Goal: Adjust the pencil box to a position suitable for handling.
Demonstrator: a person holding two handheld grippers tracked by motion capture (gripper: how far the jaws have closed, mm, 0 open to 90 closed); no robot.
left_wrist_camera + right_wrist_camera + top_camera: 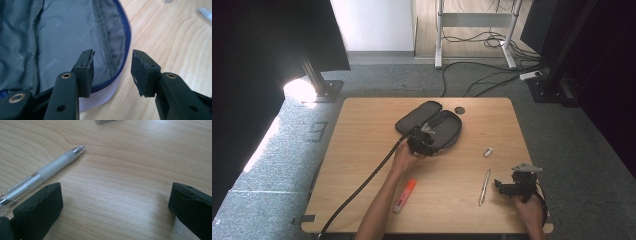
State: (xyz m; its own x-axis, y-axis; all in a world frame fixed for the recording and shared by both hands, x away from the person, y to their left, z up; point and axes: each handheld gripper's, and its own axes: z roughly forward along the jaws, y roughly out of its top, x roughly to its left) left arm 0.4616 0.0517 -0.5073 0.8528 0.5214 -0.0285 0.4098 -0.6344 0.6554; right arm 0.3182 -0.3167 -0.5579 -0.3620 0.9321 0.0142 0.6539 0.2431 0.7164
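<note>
A dark zip case (439, 125) lies open in the middle of the wooden table (362, 165), its grey lining (67, 37) facing up. My left gripper (427, 136) is at the case's near edge. In the left gripper view its jaws (112, 72) stand apart with the blue-piped rim (126, 50) between them, close to the left pad and clear of the right one. My right gripper (502, 186) rests low at the table's right front, wide open (115, 202) over bare wood. A clear pen (484, 186) lies just to its left, its tip (79, 148) pointing away.
An orange highlighter (405, 195) lies near the front edge, left of the pen. A small grey block (488, 151) sits between the case and the pen. A black disc (459, 110) lies behind the case. Cables and desk legs are on the floor beyond the table.
</note>
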